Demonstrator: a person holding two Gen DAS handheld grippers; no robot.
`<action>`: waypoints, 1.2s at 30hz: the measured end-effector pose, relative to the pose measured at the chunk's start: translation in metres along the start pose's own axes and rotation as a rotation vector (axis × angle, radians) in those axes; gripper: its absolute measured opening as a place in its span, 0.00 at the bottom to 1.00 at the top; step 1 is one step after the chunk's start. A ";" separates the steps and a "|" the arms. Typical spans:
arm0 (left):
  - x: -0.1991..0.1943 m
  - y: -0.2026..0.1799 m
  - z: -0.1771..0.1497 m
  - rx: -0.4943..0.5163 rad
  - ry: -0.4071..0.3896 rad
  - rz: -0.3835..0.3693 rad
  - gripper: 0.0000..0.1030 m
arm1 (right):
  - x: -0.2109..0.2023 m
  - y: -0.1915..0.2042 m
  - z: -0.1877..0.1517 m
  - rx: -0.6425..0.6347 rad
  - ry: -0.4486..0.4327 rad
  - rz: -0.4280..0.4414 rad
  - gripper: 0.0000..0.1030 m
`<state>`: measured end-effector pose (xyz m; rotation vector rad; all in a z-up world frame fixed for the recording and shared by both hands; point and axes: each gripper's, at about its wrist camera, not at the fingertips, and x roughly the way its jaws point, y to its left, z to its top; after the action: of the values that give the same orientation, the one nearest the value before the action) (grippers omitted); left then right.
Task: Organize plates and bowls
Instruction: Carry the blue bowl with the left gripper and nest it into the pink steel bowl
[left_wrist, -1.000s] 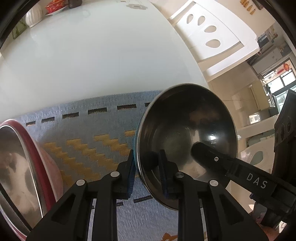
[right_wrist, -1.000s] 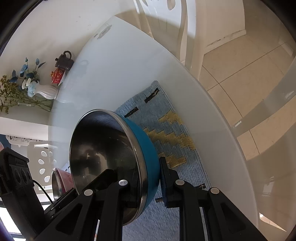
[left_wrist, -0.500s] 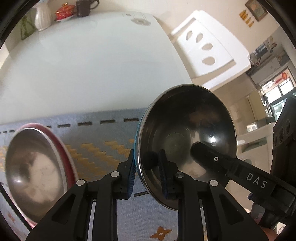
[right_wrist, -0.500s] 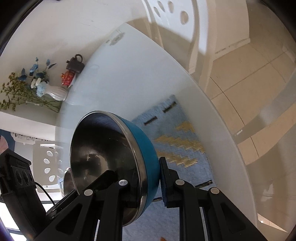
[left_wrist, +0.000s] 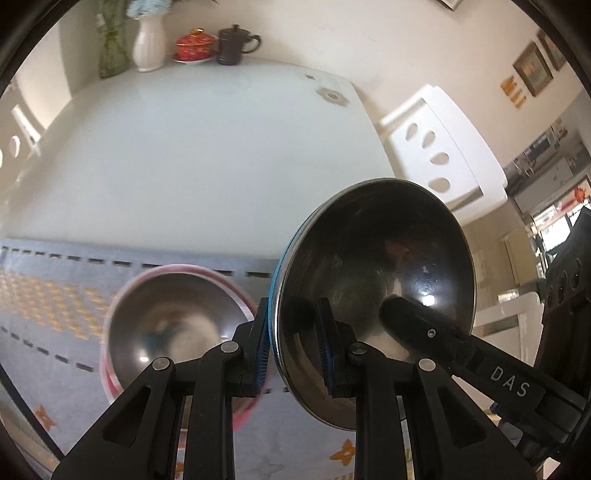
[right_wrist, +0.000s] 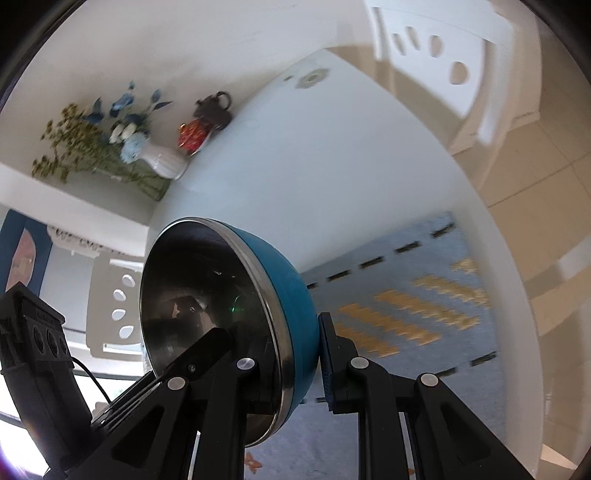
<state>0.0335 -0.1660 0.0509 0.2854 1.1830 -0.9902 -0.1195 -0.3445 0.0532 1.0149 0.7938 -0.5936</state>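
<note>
A blue bowl with a steel inside (left_wrist: 376, 280) is held on edge above the blue woven mat (left_wrist: 55, 295). My left gripper (left_wrist: 293, 341) is shut on its rim, one pad inside and one outside. My right gripper (right_wrist: 295, 362) is shut on the same blue bowl (right_wrist: 284, 295) from the opposite side. A pink bowl with a steel inside (left_wrist: 173, 325) sits upright on the mat, just left of and below the blue bowl. The pink bowl is hidden in the right wrist view.
The mat lies on a white table (left_wrist: 192, 155). At the table's far end stand a white vase with flowers (left_wrist: 149, 40), a red lidded cup (left_wrist: 194, 46) and a dark teapot (left_wrist: 234, 44). White chairs (left_wrist: 439, 147) stand beside the table.
Both grippers have carried the blue bowl left toward the pink bowl, which has come from the left edge to the middle of the left wrist view. Both grips are unchanged.
</note>
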 end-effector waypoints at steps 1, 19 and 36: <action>-0.003 0.005 0.000 -0.009 -0.005 0.004 0.19 | 0.002 0.006 0.000 -0.010 0.004 0.003 0.16; -0.029 0.083 -0.012 -0.097 0.004 0.032 0.19 | 0.043 0.080 -0.032 -0.108 0.091 0.016 0.16; -0.007 0.100 -0.021 -0.098 0.051 0.010 0.19 | 0.069 0.083 -0.045 -0.108 0.150 -0.081 0.17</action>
<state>0.0963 -0.0915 0.0194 0.2394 1.2715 -0.9180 -0.0298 -0.2742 0.0263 0.9387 0.9932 -0.5419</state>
